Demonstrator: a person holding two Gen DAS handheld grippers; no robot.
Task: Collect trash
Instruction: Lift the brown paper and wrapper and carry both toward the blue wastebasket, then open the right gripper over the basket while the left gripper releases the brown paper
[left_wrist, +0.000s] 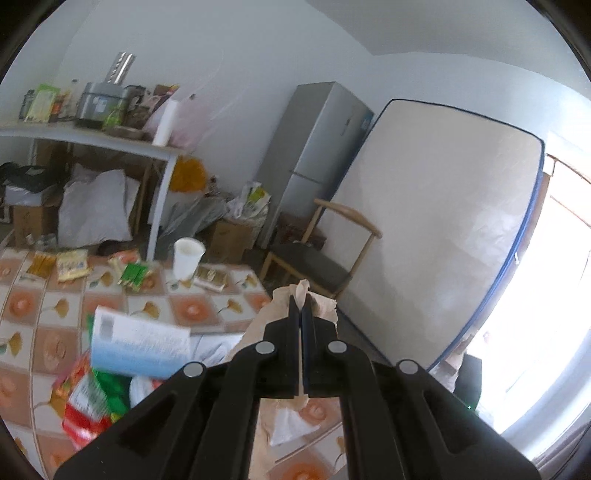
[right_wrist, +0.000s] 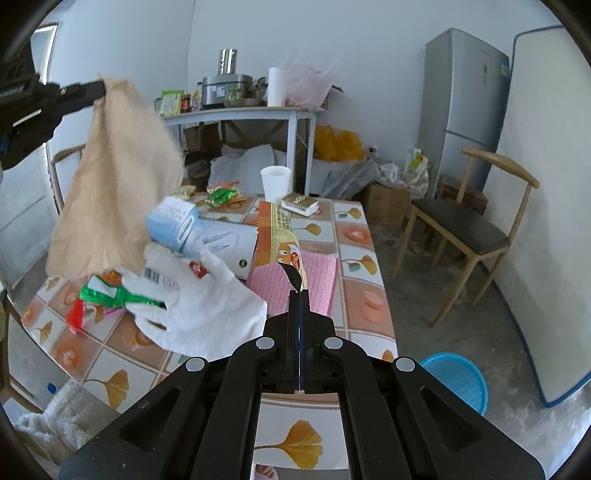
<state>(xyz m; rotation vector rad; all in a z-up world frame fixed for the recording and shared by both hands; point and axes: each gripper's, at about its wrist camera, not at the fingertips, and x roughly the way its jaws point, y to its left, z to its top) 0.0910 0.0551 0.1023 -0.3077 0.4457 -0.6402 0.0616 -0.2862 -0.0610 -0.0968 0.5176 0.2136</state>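
I hold the left gripper (right_wrist: 101, 88) raised above the table's (right_wrist: 364, 236) left side, pointing roughly level. Its jaws are clamped on the top edge of one tan paper bag (right_wrist: 114, 184), which hangs clear of the tabletop.

I hold the right gripper (right_wrist: 300, 295) lower, angled down over the near edge of the table. Its jaws are pressed together on the end of one orange snack wrapper (right_wrist: 279, 236), which extends away from the fingertips across one pink cloth (right_wrist: 321, 280).

Count on the table:
- one white paper cup (right_wrist: 275, 184), upright at the far edge
- one white cloth (right_wrist: 199, 306)
- one pale blue box (right_wrist: 207, 236), lying beside the bag
- several small wrappers, number not determinable

One blue basin (right_wrist: 461, 380) stands on the floor, right of the table.
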